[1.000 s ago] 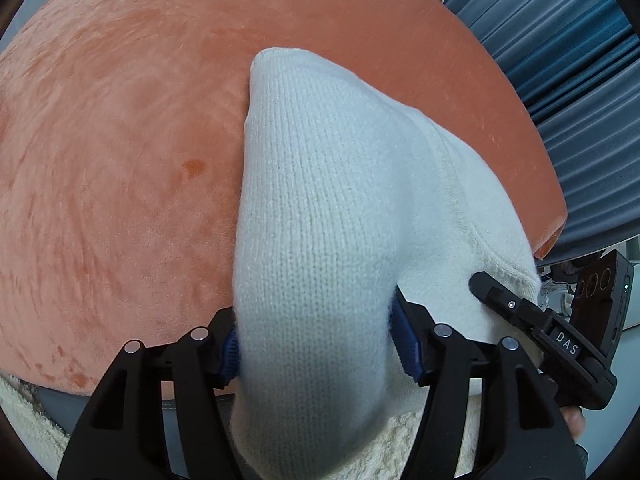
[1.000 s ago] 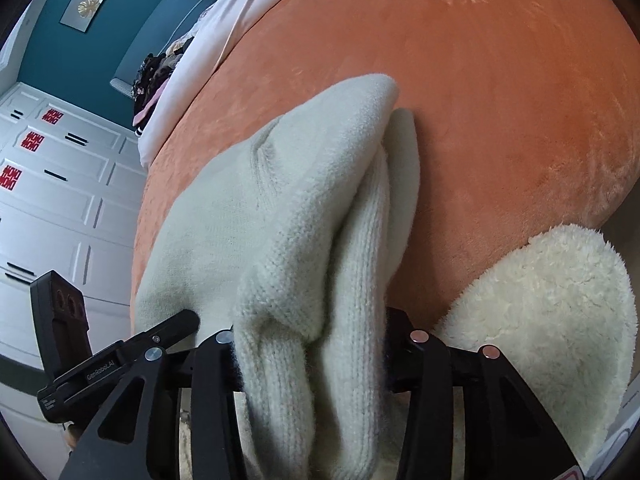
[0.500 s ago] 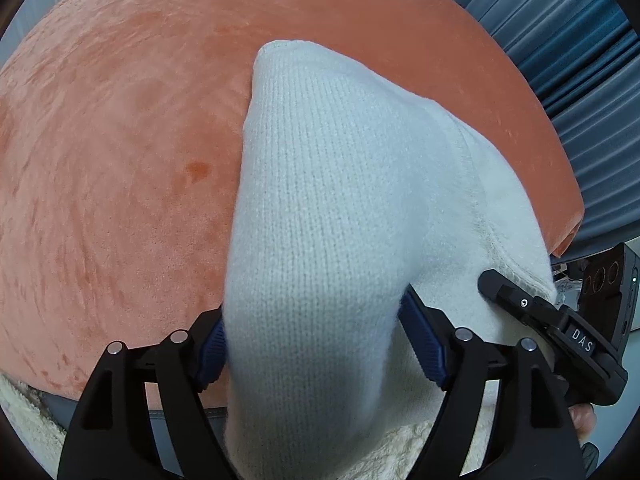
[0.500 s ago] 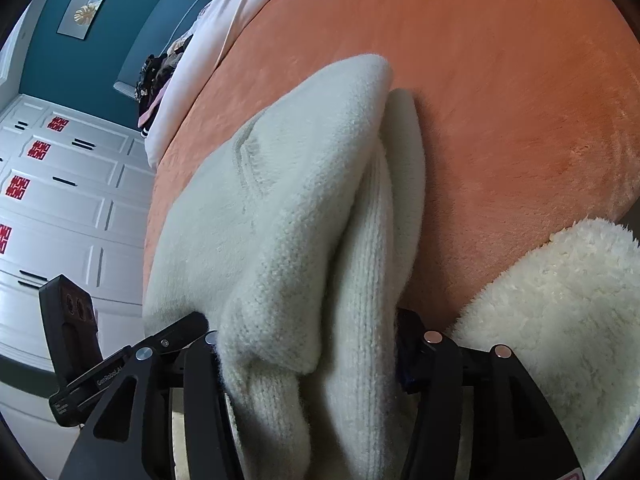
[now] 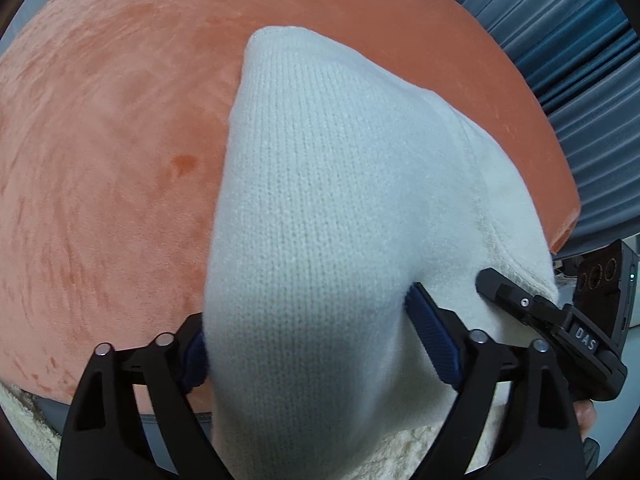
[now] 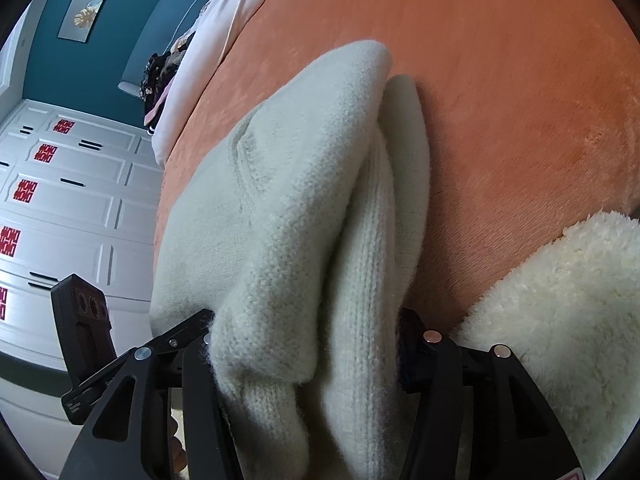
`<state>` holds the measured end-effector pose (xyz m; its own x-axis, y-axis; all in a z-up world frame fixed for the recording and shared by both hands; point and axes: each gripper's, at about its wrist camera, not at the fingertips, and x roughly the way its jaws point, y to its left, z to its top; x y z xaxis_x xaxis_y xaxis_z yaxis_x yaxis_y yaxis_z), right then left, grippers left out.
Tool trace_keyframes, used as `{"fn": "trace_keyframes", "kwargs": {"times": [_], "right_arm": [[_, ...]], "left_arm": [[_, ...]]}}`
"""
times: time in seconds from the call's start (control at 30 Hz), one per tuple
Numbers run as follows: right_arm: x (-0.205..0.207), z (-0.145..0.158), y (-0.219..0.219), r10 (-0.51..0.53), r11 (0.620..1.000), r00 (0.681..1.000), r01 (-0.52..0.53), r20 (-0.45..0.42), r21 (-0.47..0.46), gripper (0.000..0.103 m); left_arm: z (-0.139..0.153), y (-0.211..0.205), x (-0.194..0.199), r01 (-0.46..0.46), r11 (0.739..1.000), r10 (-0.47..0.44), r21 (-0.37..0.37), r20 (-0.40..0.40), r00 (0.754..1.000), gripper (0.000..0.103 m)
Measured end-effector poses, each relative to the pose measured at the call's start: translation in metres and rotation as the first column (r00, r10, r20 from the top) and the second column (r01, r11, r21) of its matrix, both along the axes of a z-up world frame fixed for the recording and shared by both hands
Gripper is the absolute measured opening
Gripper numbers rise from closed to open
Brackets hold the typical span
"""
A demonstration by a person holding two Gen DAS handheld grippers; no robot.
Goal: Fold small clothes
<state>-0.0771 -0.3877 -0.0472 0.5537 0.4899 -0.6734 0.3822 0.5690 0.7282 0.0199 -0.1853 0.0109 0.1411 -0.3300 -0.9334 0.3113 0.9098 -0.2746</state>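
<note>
My L gripper (image 5: 308, 344) & R gripper (image 6: 304, 344) both pinch the sweater (image 5: 340, 200) w/ wide jaws; fold half done, far end on bed (image 5: 100, 140).

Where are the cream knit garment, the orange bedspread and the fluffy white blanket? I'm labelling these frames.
cream knit garment (image 5: 320, 208): left wrist view, middle of its knit face.
orange bedspread (image 5: 120, 140): left wrist view, bare plush left of the garment.
fluffy white blanket (image 6: 560, 300): right wrist view, its shaggy top.
</note>
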Motion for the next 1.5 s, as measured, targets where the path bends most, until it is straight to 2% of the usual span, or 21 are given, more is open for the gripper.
{"fn": "trace_keyframes", "kwargs": {"times": [0.07, 0.17, 0.3, 0.4, 0.53, 0.67, 0.77, 0.87, 0.93, 0.97, 1.03, 1.07, 1.1, 1.13, 1.17, 1.2, 1.23, 1.27, 1.33, 1.4, 1.5], "right_arm": [[-0.002, 0.004, -0.002, -0.013, 1.0, 1.0, 0.013, 0.008, 0.01, 0.039], [-0.003, 0.026, -0.002, -0.031, 0.999, 0.998, 0.03, 0.053, 0.013, 0.036], [-0.004, 0.084, 0.001, -0.03, 0.998, 0.986, 0.038, 0.162, -0.047, 0.035], [-0.009, 0.138, 0.001, -0.015, 0.992, 0.965, 0.048, 0.262, -0.117, 0.035], [-0.016, 0.213, 0.004, 0.02, 0.974, 0.914, 0.074, 0.406, -0.215, 0.035], [-0.013, 0.281, 0.022, 0.077, 0.956, 0.822, 0.1, 0.564, -0.275, 0.035], [-0.001, 0.325, 0.045, 0.126, 0.954, 0.723, 0.101, 0.679, -0.284, 0.035], [0.017, 0.353, 0.066, 0.17, 0.957, 0.62, 0.081, 0.766, -0.278, 0.036], [0.036, 0.358, 0.081, 0.191, 0.961, 0.581, 0.052, 0.791, -0.271, 0.037], [0.044, 0.354, 0.085, 0.198, 0.963, 0.577, 0.034, 0.792, -0.266, 0.039], [0.073, 0.327, 0.093, 0.202, 0.966, 0.605, 0.007, 0.77, -0.259, 0.043], [0.089, 0.302, 0.096, 0.206, 0.966, 0.642, -0.014, 0.738, -0.258, 0.048], [0.108, 0.271, 0.099, 0.21, 0.966, 0.695, -0.036, 0.688, -0.258, 0.053], [0.123, 0.239, 0.1, 0.197, 0.964, 0.757, -0.035, 0.622, -0.263, 0.063], [0.135, 0.197, 0.102, 0.178, 0.96, 0.83, -0.028, 0.529, -0.279, 0.064], [0.142, 0.159, 0.103, 0.16, 0.954, 0.892, -0.029, 0.423, -0.298, 0.063], [0.143, 0.116, 0.102, 0.129, 0.947, 0.95, -0.033, 0.284, -0.32, 0.052], [0.136, 0.087, 0.101, 0.111, 0.946, 0.975, -0.043, 0.193, -0.322, 0.041], [0.11, 0.052, 0.097, 0.084, 0.966, 0.988, -0.048, 0.133, -0.254, 0.041], [0.092, 0.043, 0.093, 0.079, 0.971, 0.99, -0.049, 0.118, -0.233, 0.041], [0.099, 0.048, 0.092, 0.104, 0.969, 0.988, -0.074, 0.118, -0.235, 0.048]], "left_arm": [[0.004, 0.001, 0.0, 0.003, 1.0, -0.003, -0.011, -0.004, 1.0, 0.07], [0.018, 0.01, 0.002, -0.012, 0.997, 0.011, -0.073, -0.016, 1.0, 0.058], [0.056, 0.018, 0.0, -0.018, 0.984, 0.02, -0.175, 0.013, 1.0, 0.055], [0.089, 0.023, 0.001, -0.006, 0.962, 0.018, -0.274, 0.041, 0.999, 0.055], [0.15, 0.027, -0.001, 0.054, 0.93, 0.012, -0.363, 0.176, 0.984, 0.055], [0.224, 0.056, -0.001, 0.108, 0.9, 0.058, -0.422, 0.361, 0.931, 0.055], [0.275, 0.088, -0.002, 0.134, 0.891, 0.108, -0.433, 0.49, 0.865, 0.055], [0.312, 0.119, 0.0, 0.144, 0.897, 0.152, -0.418, 0.597, 0.788, 0.055], [0.321, 0.146, 0.004, 0.132, 0.91, 0.171, -0.393, 0.645, 0.745, 0.057], [0.318, 0.153, 0.01, 0.119, 0.92, 0.172, -0.374, 0.657, 0.734, 0.06], [0.294, 0.168, 0.03, 0.07, 0.931, 0.185, -0.357, 0.631, 0.753, 0.067], [0.268, 0.173, 0.043, 0.035, 0.936, 0.193, -0.351, 0.59, 0.784, 0.075], [0.241, 0.181, 0.056, -0.007, 0.944, 0.198, -0.331, 0.546, 0.814, 0.085], [0.206, 0.184, 0.067, -0.063, 0.955, 0.208, -0.291, 0.502, 0.839, 0.085], [0.163, 0.19, 0.075, -0.131, 0.967, 0.22, -0.22, 0.455, 0.863, 0.085], [0.124, 0.206, 0.081, -0.196, 0.971, 0.236, -0.14, 0.402, 0.885, 0.077], [0.091, 0.217, 0.078, -0.245, 0.966, 0.26, -0.088, 0.339, 0.904, 0.072], [0.068, 0.227, 0.071, -0.272, 0.958, 0.286, -0.09, 0.276, 0.918, 0.069], [0.043, 0.249, 0.051, -0.333, 0.931, 0.358, -0.148, 0.204, 0.911, 0.069], [0.035, 0.259, 0.036, -0.371, 0.908, 0.404, -0.193, 0.172, 0.898, 0.073], [0.034, 0.256, 0.036, -0.388, 0.883, 0.435, -0.265, 0.147, 0.888, 0.079]]}}
